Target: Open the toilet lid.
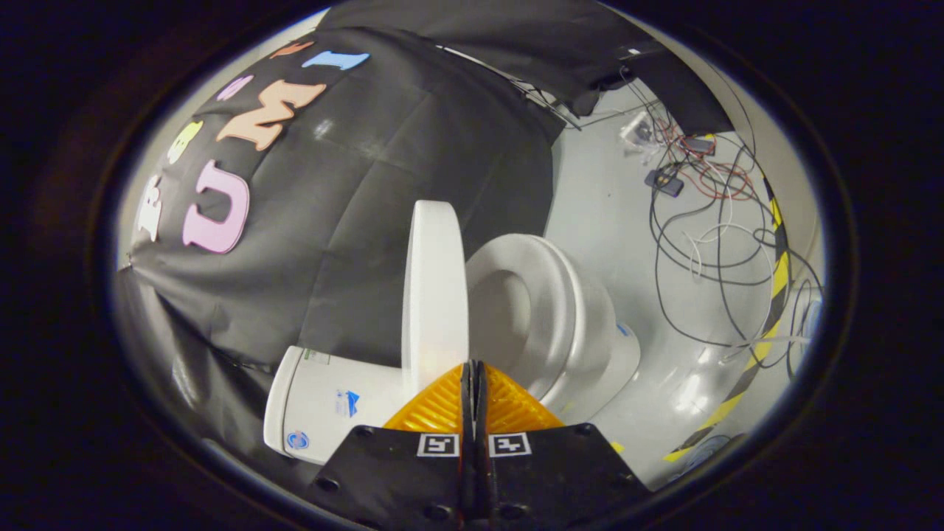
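The white toilet lid (434,291) stands raised, seen edge-on, between the tank (332,402) and the seat (546,310). The seat ring lies down on the bowl (601,354), with the bowl's opening in view. My gripper (472,366) is shut with its two fingers pressed together and nothing between them. The fingertips sit just short of the lid's lower edge, near the hinge; whether they touch the lid I cannot tell.
The booth's black cloth wall hangs behind the tank. A grey floor (612,214) stretches beyond the bowl, strewn with loose cables (708,243) and small devices. A yellow and black striped tape (771,295) marks the floor's far border.
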The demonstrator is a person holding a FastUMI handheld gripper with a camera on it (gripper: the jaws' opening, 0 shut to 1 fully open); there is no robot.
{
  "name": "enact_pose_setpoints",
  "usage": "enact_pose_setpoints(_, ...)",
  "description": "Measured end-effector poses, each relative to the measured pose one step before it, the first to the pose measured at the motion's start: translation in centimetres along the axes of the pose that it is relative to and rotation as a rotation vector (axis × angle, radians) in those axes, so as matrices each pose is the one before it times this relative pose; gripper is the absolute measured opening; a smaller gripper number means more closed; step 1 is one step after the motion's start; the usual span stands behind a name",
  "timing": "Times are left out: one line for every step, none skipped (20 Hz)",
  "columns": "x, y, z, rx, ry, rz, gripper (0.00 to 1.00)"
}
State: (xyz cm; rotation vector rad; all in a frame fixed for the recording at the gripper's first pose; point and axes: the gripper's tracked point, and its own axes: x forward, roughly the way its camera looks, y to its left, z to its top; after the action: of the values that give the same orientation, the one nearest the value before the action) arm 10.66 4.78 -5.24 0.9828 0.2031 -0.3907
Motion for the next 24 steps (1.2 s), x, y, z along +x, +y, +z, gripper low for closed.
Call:
enact_pose_setpoints(-0.357,0.743,0.182,-0.00366,-0.01059,0.00727,0.00)
enact_pose_setpoints(-0.257,0.663,-0.034,-0.01080,-0.00258,0.00538,0.00)
enact_pose_setpoints(-0.154,0.608,-0.118,-0.01912,-0.00514,-0.00356,0.00)
enact_pose_setpoints(-0.044,0.457,0.010,-0.02660,-0.00297,-0.00839,0.01)
enact_pose_setpoints(-0.231,0.413,-0.026,-0.03072,-0.00258,-0.00103,0.00)
enact_pose_setpoints(-0.399,0.875,0.141,-0.02558,-0.00669,0.00556,0.00)
enact_pose_setpoints(-0.328,0.940,0.244,-0.01503,-0.00641,0.00933,0.00)
enact_pose_setpoints(-0.208,0.756,0.146,-0.01499,-0.00360,0.00521,0.00)
enact_pose_setpoints(-0.170,0.658,-0.002,-0.02400,-0.00623,-0.00017,0.00)
enact_pose_setpoints(-0.174,0.502,0.018,-0.02455,-0.00471,-0.00515,0.00)
enact_pose_setpoints(-0.221,0.529,0.070,-0.01697,-0.00472,-0.00494,0.00)
enact_pose_setpoints(-0.220,0.664,0.114,-0.01529,-0.00639,-0.00096,0.00)
enact_pose_setpoints(-0.279,0.723,0.015,-0.01467,-0.00385,0.00171,0.00)
enact_pose_setpoints(-0.161,0.645,0.090,-0.01943,-0.00557,-0.00100,0.01)
enact_pose_setpoints(-0.139,0.614,-0.009,-0.02604,-0.00261,-0.00369,0.00)
enact_pose_setpoints(-0.148,0.425,0.094,-0.01869,-0.00391,-0.00676,0.01)
enact_pose_setpoints(-0.117,0.550,0.092,-0.01863,-0.00293,-0.00471,0.00)
enact_pose_setpoints(-0.208,0.588,0.059,-0.01611,-0.00311,-0.00040,0.00)
enact_pose_setpoints(-0.186,0.726,0.001,-0.01875,-0.00378,-0.00011,0.00)
enact_pose_setpoints(-0.191,0.585,0.087,-0.02099,-0.00144,-0.00245,0.00)
enact_pose_setpoints(-0.133,0.567,0.061,-0.02072,-0.00220,-0.00181,0.01)
enact_pose_setpoints(-0.127,0.578,0.085,-0.01703,-0.00201,0.00168,0.00)
enact_pose_setpoints(-0.209,0.750,0.067,-0.01392,-0.00265,0.00435,0.01)
enact_pose_setpoints(-0.201,0.642,0.093,-0.01142,-0.00435,0.00377,0.01)
